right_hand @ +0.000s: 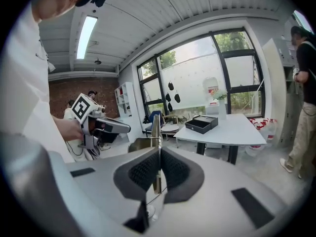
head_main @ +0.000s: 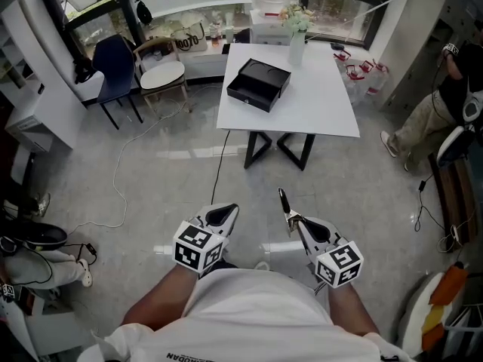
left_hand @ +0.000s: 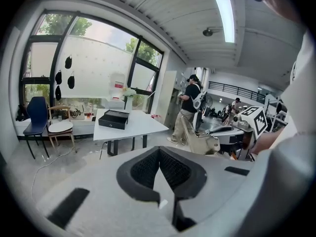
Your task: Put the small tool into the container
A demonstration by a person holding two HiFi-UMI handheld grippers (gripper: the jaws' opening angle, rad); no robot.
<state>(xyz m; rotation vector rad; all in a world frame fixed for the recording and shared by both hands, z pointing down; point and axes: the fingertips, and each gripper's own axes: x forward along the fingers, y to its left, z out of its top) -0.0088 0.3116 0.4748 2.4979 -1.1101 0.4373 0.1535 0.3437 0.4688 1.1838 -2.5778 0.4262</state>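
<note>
My right gripper [head_main: 292, 219] is shut on a small thin tool [head_main: 282, 199] whose dark tip sticks out ahead of the jaws. In the right gripper view the tool [right_hand: 156, 130] stands upright, pinched between the pads. My left gripper [head_main: 225, 214] is held beside it, shut with nothing between its pads [left_hand: 148, 168]. The container, a black box [head_main: 258, 84] with its drawer pulled out, sits on the white table [head_main: 317, 104] well ahead of both grippers. It also shows far off as the black box [left_hand: 114, 119] and the black box [right_hand: 201, 124] in the gripper views.
A vase of flowers [head_main: 296, 32] stands at the table's far edge. A blue chair [head_main: 117, 70] and a wooden chair with a white seat [head_main: 163, 74] stand to the left. A cable [head_main: 121, 179] trails over the floor. A person [head_main: 434, 100] stands at the right.
</note>
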